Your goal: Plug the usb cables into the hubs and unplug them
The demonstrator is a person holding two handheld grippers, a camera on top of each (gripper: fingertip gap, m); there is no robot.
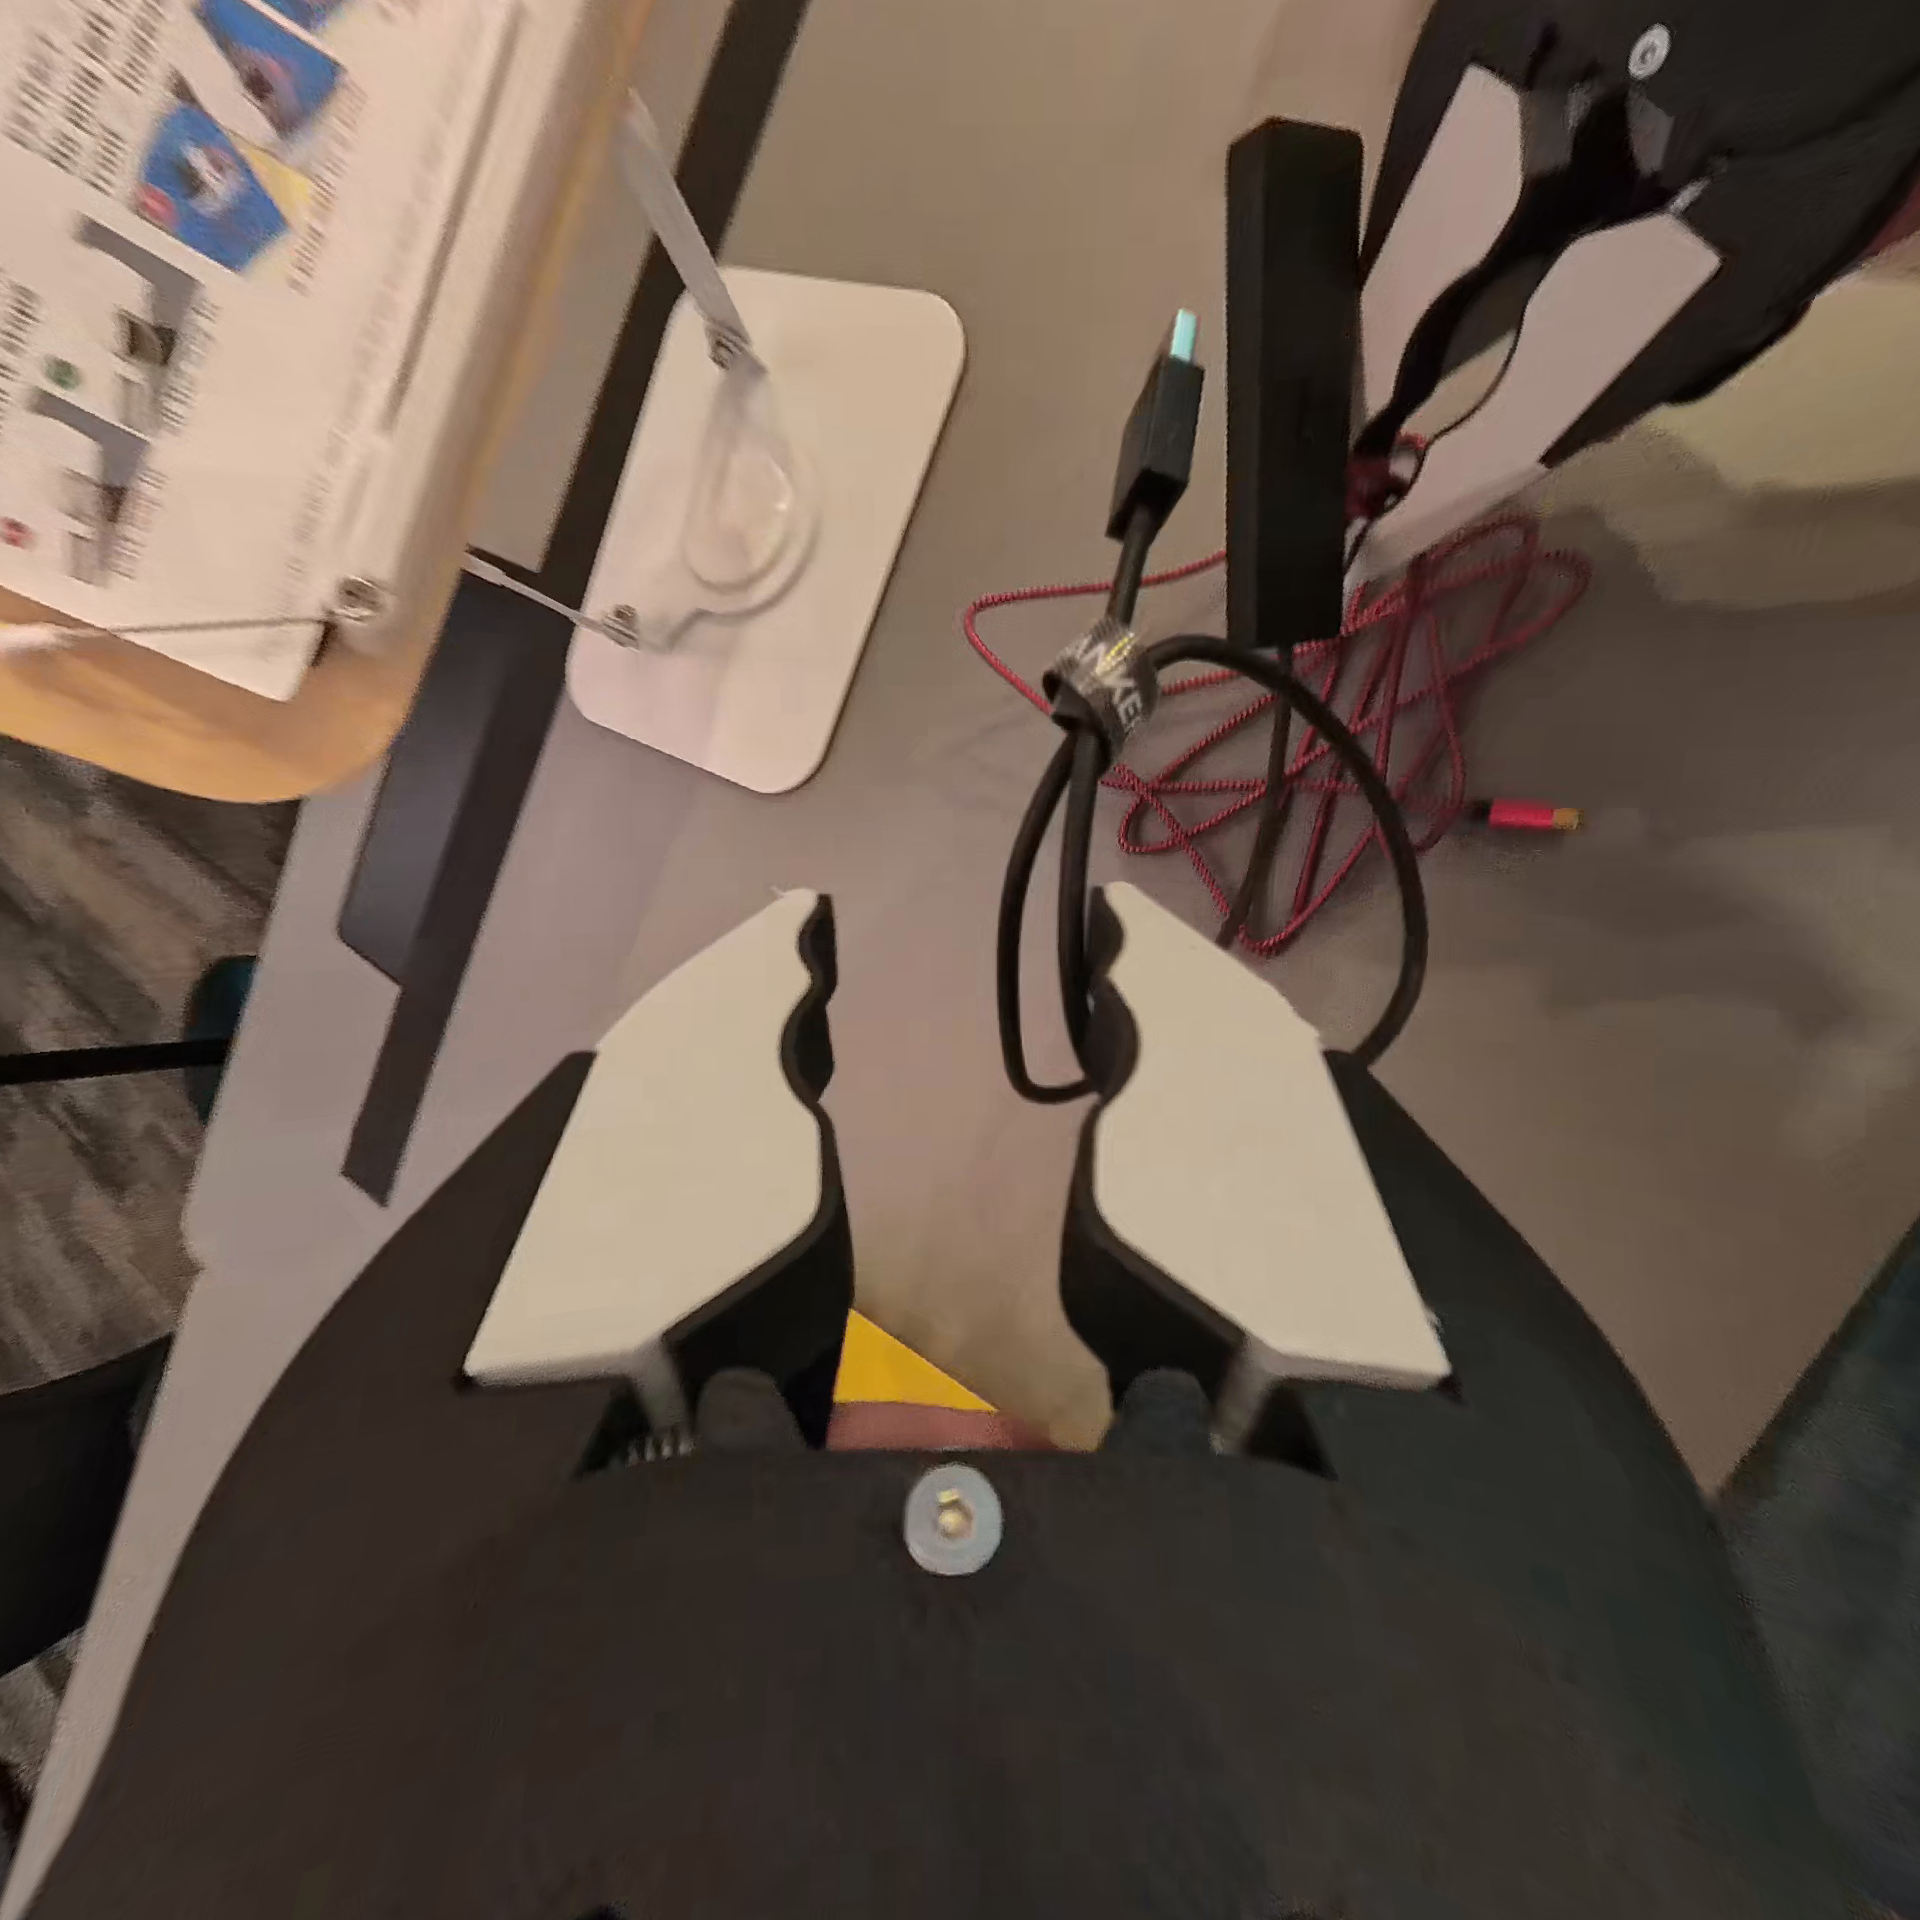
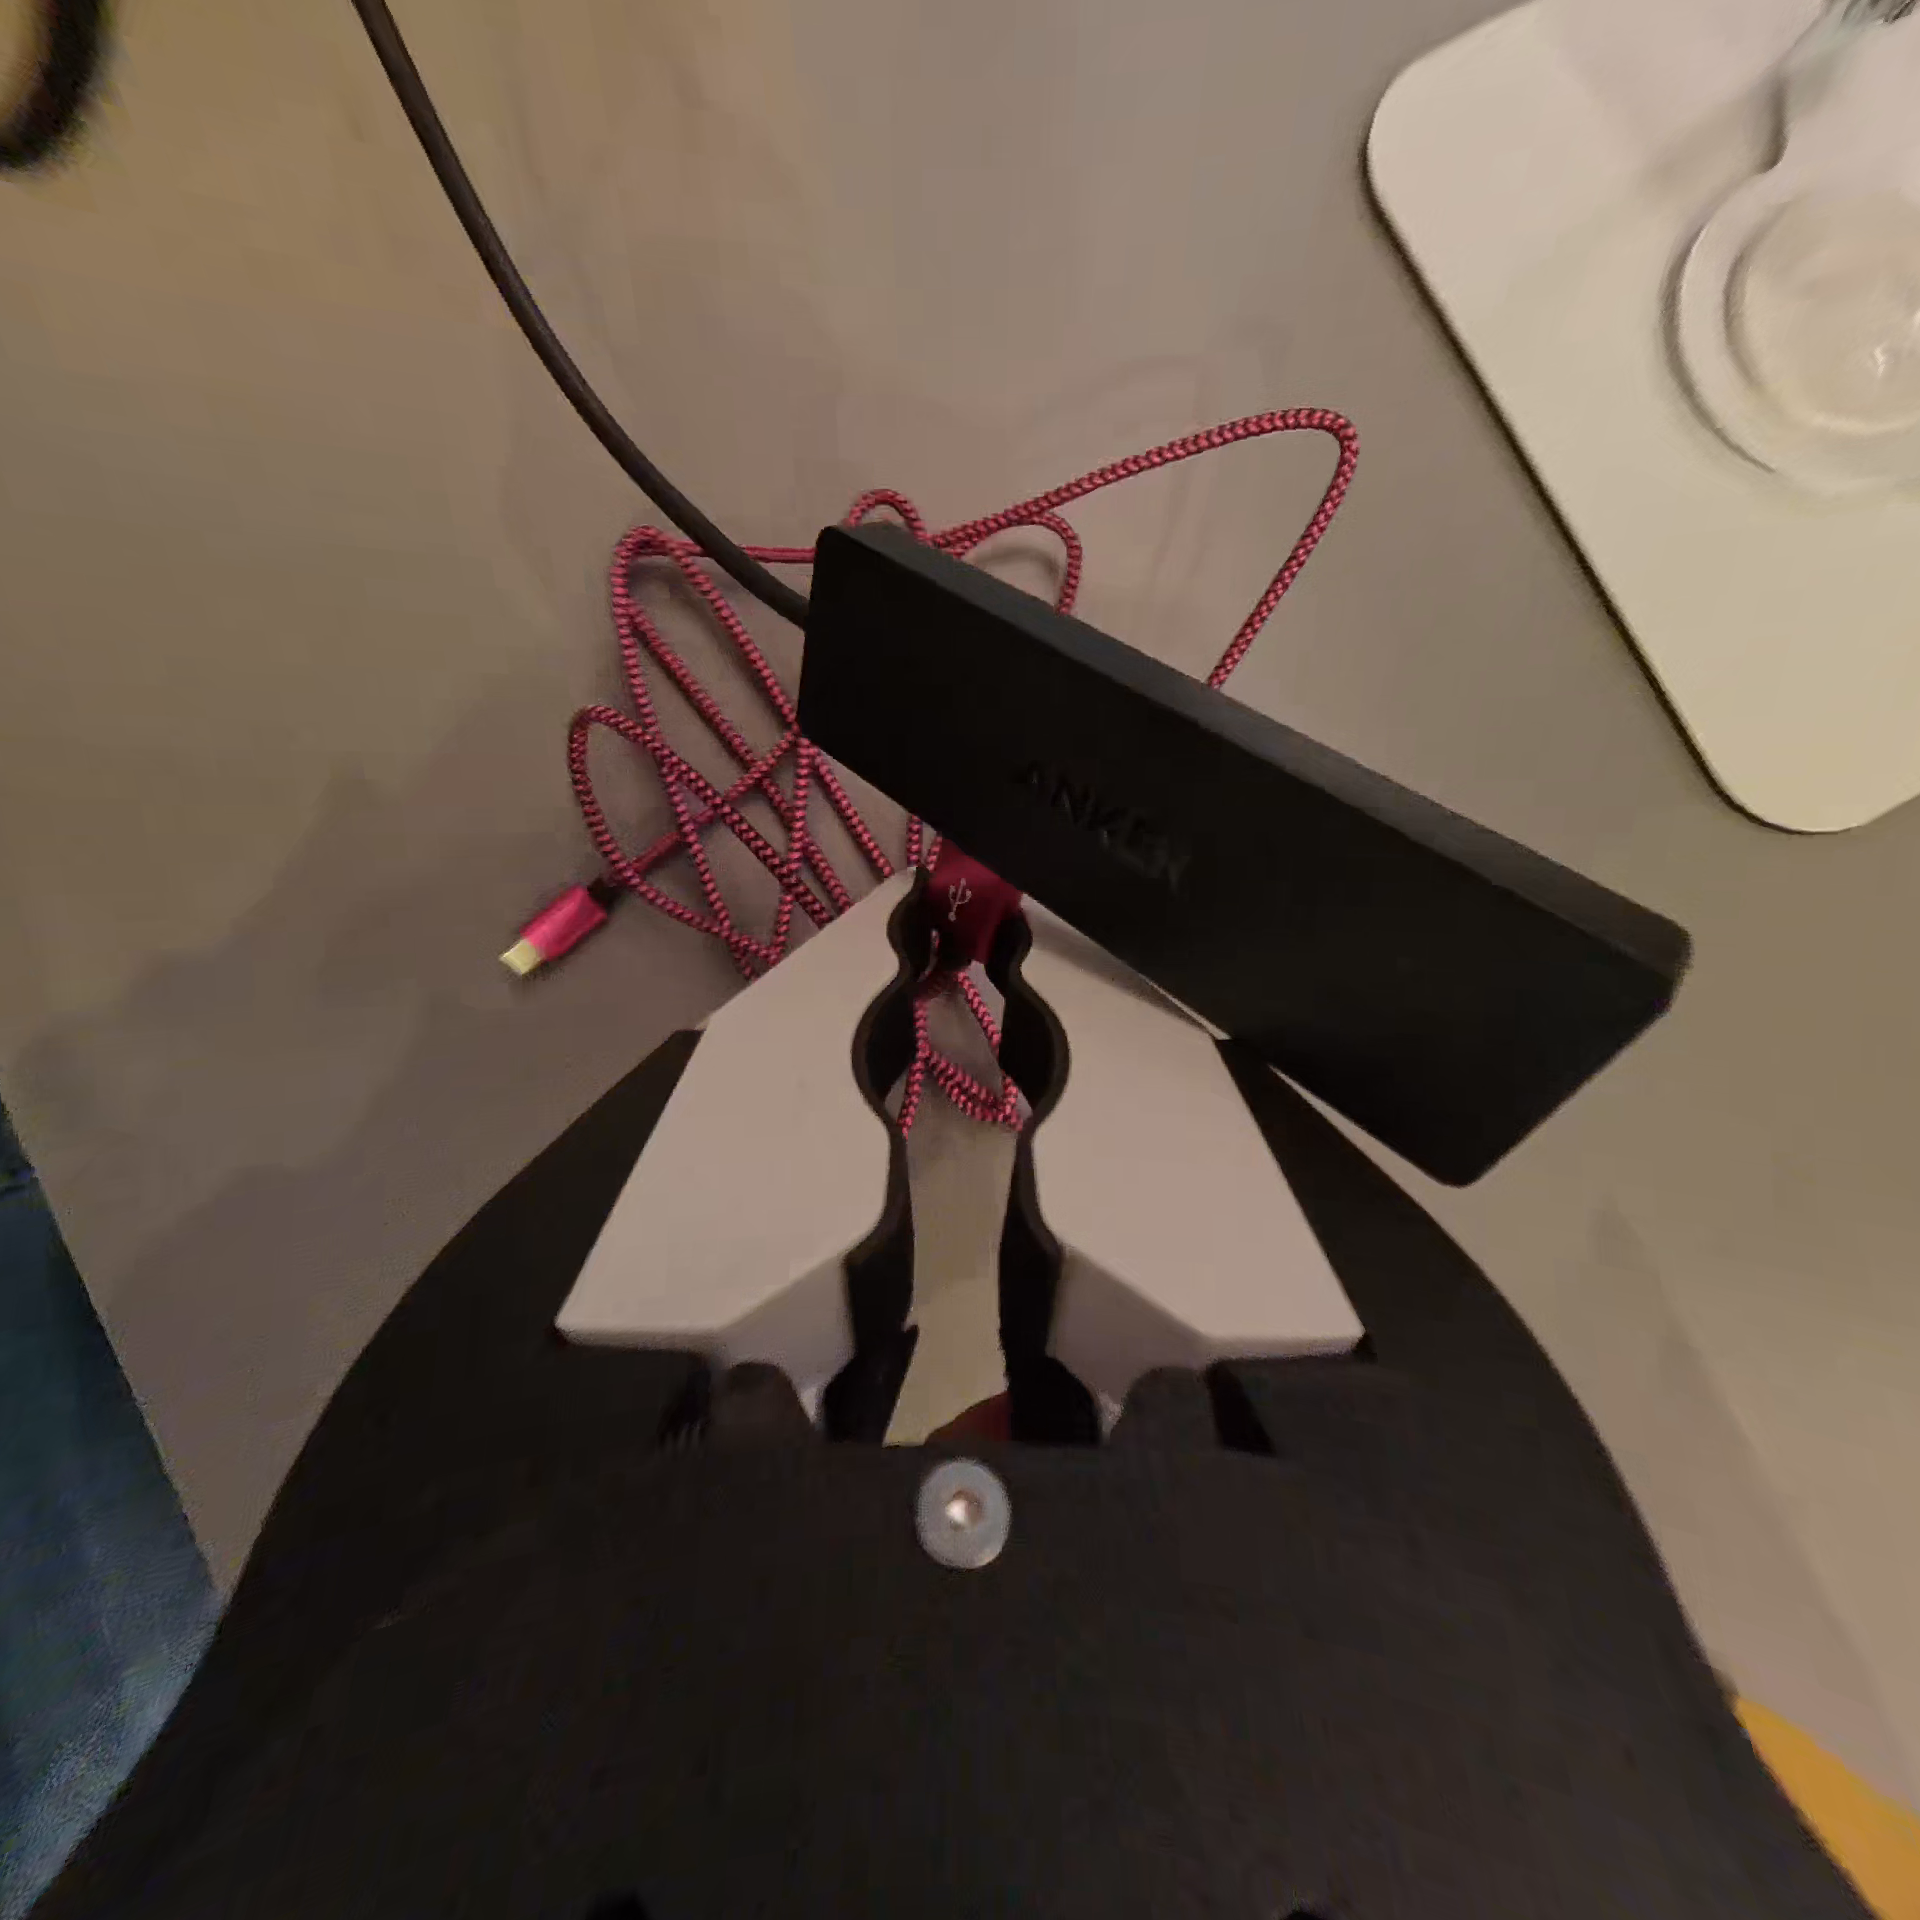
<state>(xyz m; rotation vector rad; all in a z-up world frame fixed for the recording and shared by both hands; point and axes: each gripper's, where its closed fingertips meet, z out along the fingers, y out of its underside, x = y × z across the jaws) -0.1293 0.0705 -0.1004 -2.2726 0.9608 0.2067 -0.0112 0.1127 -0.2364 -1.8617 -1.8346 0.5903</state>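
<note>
A black USB hub point(image 2: 1226, 831) lies on the grey table and also shows in the left wrist view point(image 1: 1294, 364). My right gripper point(image 2: 966, 920) is shut on the red USB plug point(image 2: 961, 883) of a red braided cable point(image 2: 727, 748). The plug's front meets the hub's long side; whether it is seated is hidden. The cable's small far connector point(image 2: 561, 925) lies loose. My left gripper point(image 1: 961, 914) is open and empty above the table. The hub's own black cable point(image 1: 1049, 935) loops beside its right finger, with its plug point(image 1: 1164, 426) free. The right gripper point(image 1: 1387, 457) shows at the hub's right.
A white stand base point(image 1: 862, 540) with a clear holder stands left of the hub, and shows in the right wrist view point(image 2: 1558, 416). A wooden board with a printed sheet point(image 1: 208, 364) and a dark bar point(image 1: 447, 831) lie along the table's left edge, with carpet beyond. The tips of one gripper are about 20 centimetres away from the tips of the other.
</note>
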